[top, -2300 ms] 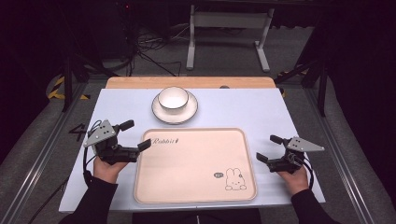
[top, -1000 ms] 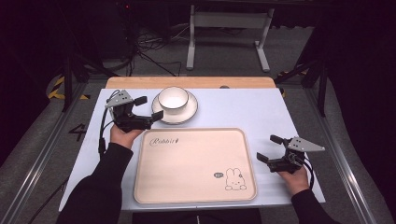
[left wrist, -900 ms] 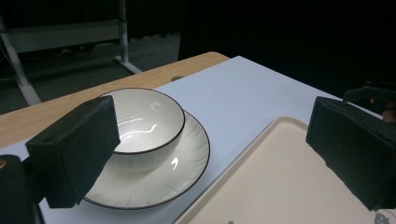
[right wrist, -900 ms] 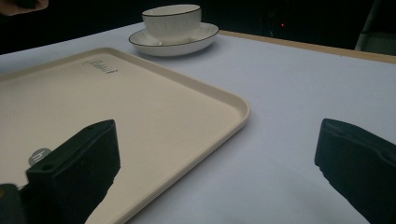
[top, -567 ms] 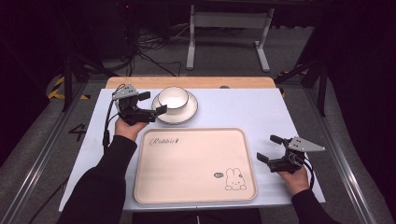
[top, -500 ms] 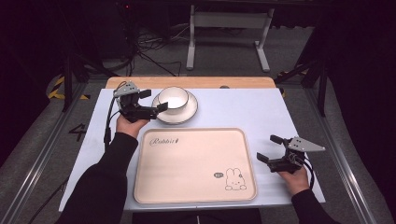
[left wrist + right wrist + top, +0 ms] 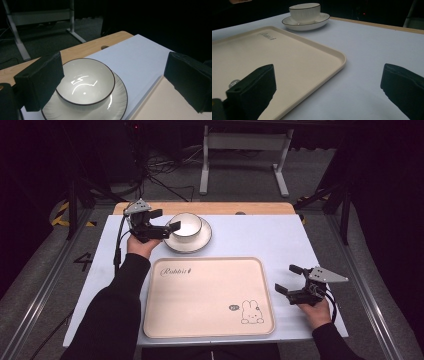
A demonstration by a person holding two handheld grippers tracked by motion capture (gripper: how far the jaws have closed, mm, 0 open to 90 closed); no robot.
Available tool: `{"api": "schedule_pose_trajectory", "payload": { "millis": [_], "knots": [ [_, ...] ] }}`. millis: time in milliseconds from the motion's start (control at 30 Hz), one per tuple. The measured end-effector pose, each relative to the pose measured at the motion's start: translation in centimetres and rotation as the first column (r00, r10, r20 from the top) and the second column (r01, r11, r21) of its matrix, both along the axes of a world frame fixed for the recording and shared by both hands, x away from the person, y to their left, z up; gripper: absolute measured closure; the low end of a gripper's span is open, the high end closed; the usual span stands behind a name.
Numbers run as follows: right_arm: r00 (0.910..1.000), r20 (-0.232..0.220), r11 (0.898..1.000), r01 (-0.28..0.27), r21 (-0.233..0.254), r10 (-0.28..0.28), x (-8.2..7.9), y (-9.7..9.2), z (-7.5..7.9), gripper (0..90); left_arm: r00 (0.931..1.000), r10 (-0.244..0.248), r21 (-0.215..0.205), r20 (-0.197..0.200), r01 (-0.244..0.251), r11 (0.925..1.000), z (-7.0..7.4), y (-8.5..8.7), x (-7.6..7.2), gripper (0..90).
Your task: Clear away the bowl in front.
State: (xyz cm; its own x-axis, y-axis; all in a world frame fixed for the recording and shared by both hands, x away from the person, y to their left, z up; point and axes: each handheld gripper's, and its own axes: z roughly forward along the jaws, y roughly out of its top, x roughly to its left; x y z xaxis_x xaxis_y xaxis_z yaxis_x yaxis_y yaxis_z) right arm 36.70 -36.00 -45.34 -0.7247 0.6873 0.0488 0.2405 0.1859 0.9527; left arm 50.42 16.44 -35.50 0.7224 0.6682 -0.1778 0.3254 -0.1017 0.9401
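The right gripper (image 7: 292,280) is held at the near right of the tabletop (image 7: 260,237), just beside the right edge of the tray (image 7: 210,295). Its jaws are spread wide, with nothing between them; in the right gripper view one jaw is seen over the tray rim and the other over bare tabletop. The cream tray, printed with a rabbit (image 7: 251,312), lies flat at the near centre. Farther back, the bowl (image 7: 186,224) stands upright in the saucer (image 7: 197,243), just beyond the tray's far edge. The left gripper (image 7: 162,220) is held at the bowl's left side. Its jaws are spread, one beside the bowl's rim; contact cannot be determined.
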Motion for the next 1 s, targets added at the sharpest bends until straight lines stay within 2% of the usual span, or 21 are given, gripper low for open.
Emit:
{"api": "schedule_pose_trajectory", "payload": {
  "millis": [267, 333, 400, 433, 533, 600, 667, 700, 767, 800, 833, 867, 933, 1000],
  "knots": [
    [1.0, -0.004, 1.0, 0.001, 0.002, -0.001, 0.0, 0.0, 0.0, 0.5, 0.9997, 0.023, -0.001, -0.013, -0.023, 0.9997, 0.2, -0.4, 1.2, 3.1],
    [1.0, -0.004, 1.0, 0.001, 0.003, -0.001, 0.0, 0.0, 0.0, 0.5, 0.9992, 0.039, -0.004, 0.001, -0.039, 0.9992, 0.2, -0.5, 1.5, 3.0],
    [1.0, -0.004, 1.0, 0.001, 0.006, -0.001, 0.0, 0.0, 0.0, 0.5, 0.9994, 0.034, -0.004, -0.008, -0.034, 0.9994, 0.2, -0.6, 1.6, 2.3],
    [1.0, -0.004, 1.0, 0.001, 0.005, -0.001, 0.0, 0.0, 0.0, 0.5, 0.9983, 0.058, 0.011, -0.006, -0.058, 0.9983, 0.2, -0.7, 2.0, 1.0],
    [1.0, -0.001, 1.0, 0.0, 0.006, 0.0, 0.0, -0.1, 0.0, 0.5, 0.9981, 0.058, 0.014, -0.021, -0.058, 0.9982, 0.1, -0.7, 2.5, 1.8],
    [1.0, -0.001, 1.0, -0.001, 0.007, 0.001, 0.0, -0.1, 0.0, 0.5, 0.9972, 0.075, 0.026, -0.007, -0.075, 0.9969, 0.1, -0.7, 2.8, 1.3],
    [1.0, -0.001, 1.0, -0.001, 0.007, 0.001, 0.0, -0.1, 0.0, 0.5, 0.9969, 0.078, 0.028, -0.014, -0.077, 0.9966, 0.1, -0.8, 2.9, 1.4],
    [1.0, -0.001, 1.0, -0.001, 0.007, 0.001, 0.0, -0.1, 0.0, 0.5, 0.9965, 0.081, 0.03, -0.023, -0.08, 0.9963, 0.0, -0.8, 3.0, 1.4],
    [1.0, 0.0, 1.0, -0.002, 0.007, 0.002, 0.0, -0.1, 0.0, 0.5, 0.9932, 0.095, 0.04, -0.066, -0.093, 0.9949, -0.2, -1.0, 3.6, 0.3],
    [1.0, 0.0, 1.0, -0.002, 0.007, 0.002, 0.0, -0.1, 0.0, 0.5, 0.9932, 0.095, 0.04, -0.066, -0.093, 0.9949, -0.2, -1.0, 3.6, 0.3],
    [1.0, -0.001, 1.0, -0.002, 0.008, 0.002, 0.0, -0.1, 0.0, 0.5, 0.9898, 0.105, 0.039, -0.097, -0.102, 0.994, -0.3, -1.2, 3.8, 0.3],
    [1.0, 0.001, 1.0, -0.002, 0.009, 0.002, 0.0, -0.1, 0.0, 0.5, 0.9883, 0.112, 0.038, -0.104, -0.108, 0.9934, -0.3, -1.4, 4.0, 1.3],
    [1.0, 0.002, 1.0, -0.002, 0.009, 0.002, -0.1, -0.1, 0.0, 0.4, 0.9898, 0.099, 0.034, -0.103, -0.096, 0.9948, -0.4, -1.5, 4.2, 0.9],
    [1.0, 0.002, 1.0, -0.002, 0.012, 0.002, 0.0, -0.1, 0.0, 0.4, 0.988, 0.111, 0.047, -0.108, -0.106, 0.9932, -0.5, -1.7, 4.5, 0.9]
  ]
}}
